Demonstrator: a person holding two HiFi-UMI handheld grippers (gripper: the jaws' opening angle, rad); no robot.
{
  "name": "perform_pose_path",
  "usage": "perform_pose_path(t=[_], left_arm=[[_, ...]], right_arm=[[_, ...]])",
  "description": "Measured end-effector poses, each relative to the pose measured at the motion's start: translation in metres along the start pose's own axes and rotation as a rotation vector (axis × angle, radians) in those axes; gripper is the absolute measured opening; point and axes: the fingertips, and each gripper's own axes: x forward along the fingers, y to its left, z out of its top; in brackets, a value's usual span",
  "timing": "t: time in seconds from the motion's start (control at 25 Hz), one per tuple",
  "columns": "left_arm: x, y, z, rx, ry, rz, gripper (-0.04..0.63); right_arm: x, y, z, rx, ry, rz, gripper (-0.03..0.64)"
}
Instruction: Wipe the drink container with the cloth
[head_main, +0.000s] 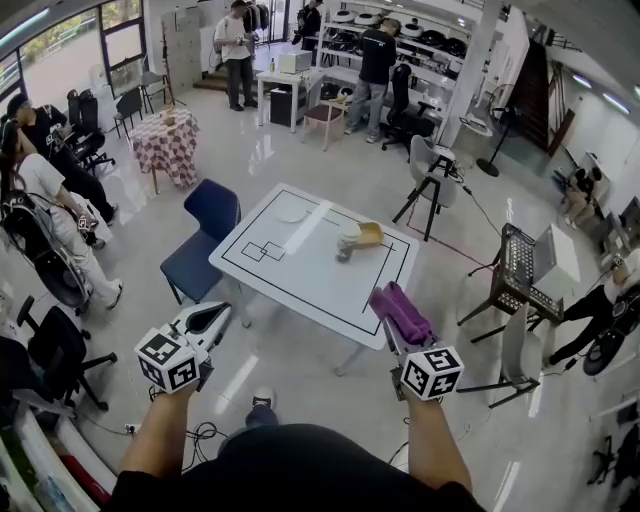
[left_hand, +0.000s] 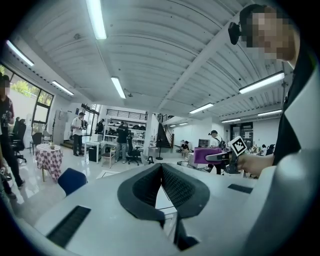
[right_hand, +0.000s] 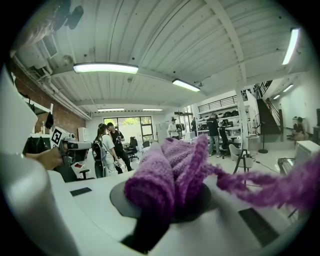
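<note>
Purple cloth (right_hand: 167, 175) sits clamped in the right hand-held gripper (head_main: 392, 322); the left hand-held gripper (left_hand: 161, 170) is closed, empty.

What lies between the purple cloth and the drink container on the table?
Only bare tabletop separates cloth from drink container, shown in the head view.

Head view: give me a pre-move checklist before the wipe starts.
1. The cloth gripped by the right gripper: ok, purple folds bunched between its jaws.
2. The left gripper free: ok, shut on nothing.
3. The drink container on the table: ok, toward the far side.
4. Container upright: cannot tell, too small.
5. The tan object clear of it: not ok, right beside it; whether they touch cannot be told.
6. Grippers at container: not ok, both short of the table's near edge.
</note>
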Motion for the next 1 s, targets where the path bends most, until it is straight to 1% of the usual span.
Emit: perform_pose_path(t=[0.28, 0.52, 0.76, 1.0], left_arm=[[0.043, 0.058, -0.001, -0.02, 0.037, -0.035, 0.02], [0.092, 0.111, 0.007, -0.009, 0.066, -0.076, 0.02], [0.126, 0.158, 0.024, 0.008, 0.074, -0.131, 0.02], [0.148, 0.205, 0.026, 0.01, 0.089, -0.178, 0.02]], right_arm=[[0.056, -0.017, 0.01, 0.012, 0.034, -0.043, 0.08], [0.11, -0.033, 0.022, 0.026, 0.048, -0.072, 0.08], [0.156, -0.032, 0.036, 0.041, 0.063, -0.107, 0.08], [0.2, -0.026, 0.048, 0.044, 0.065, -0.137, 0.08]])
